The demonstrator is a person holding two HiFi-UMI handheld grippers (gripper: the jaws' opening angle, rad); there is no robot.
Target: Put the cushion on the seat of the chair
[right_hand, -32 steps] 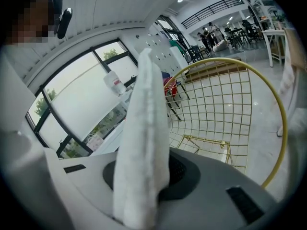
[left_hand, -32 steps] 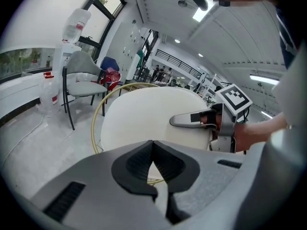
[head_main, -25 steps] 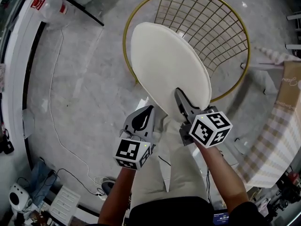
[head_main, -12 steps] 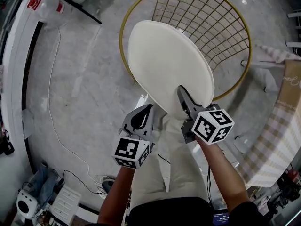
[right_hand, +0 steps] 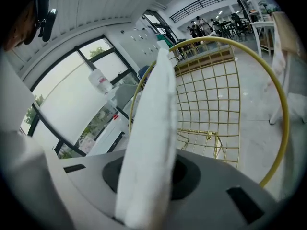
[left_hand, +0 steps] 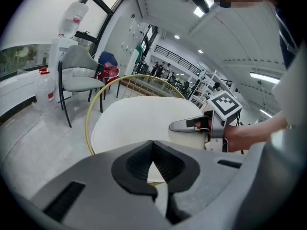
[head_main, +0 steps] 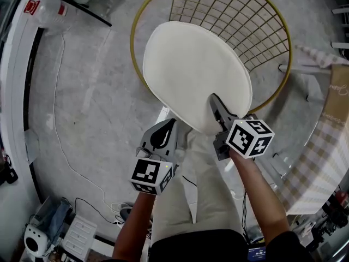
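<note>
I'm mid-placement: the cushion (head_main: 193, 72) hangs tilted over the chair (head_main: 248, 29), not yet flat on the seat. My right gripper (head_main: 221, 109) clamps its near edge, the jaws having just eased slightly wider with the cushion between them. My left gripper (head_main: 163, 137) is closed and empty beside that edge. Both point forward and down. Next I'd lower it, then release.

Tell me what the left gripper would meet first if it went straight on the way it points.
Probably the round white cushion, whose near edge lies just past the closed tongs of the left gripper. Depth is unclear; it might instead pass beneath toward the gold wire chair.
</note>
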